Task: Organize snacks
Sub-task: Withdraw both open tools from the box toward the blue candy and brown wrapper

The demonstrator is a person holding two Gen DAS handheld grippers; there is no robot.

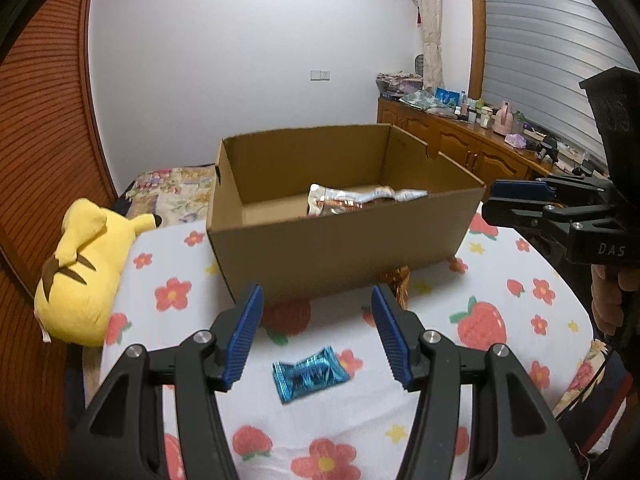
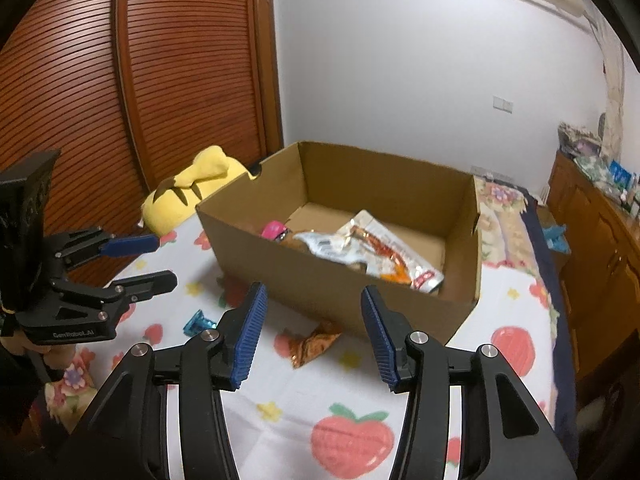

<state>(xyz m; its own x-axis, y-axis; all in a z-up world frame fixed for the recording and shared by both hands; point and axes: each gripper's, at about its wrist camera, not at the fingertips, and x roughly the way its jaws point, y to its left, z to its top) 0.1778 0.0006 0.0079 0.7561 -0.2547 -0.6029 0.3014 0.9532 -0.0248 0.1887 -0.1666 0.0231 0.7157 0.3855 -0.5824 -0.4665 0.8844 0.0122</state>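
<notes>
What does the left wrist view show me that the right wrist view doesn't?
Only the left wrist view shows the blue candy wrapper whole, lying between the left gripper's open, empty jaws. Only the right wrist view shows the pink packet inside the box and the orange wrapper lying whole in front of it. Both show the cardboard box, the silver snack bag inside it and the yellow plush toy.
</notes>
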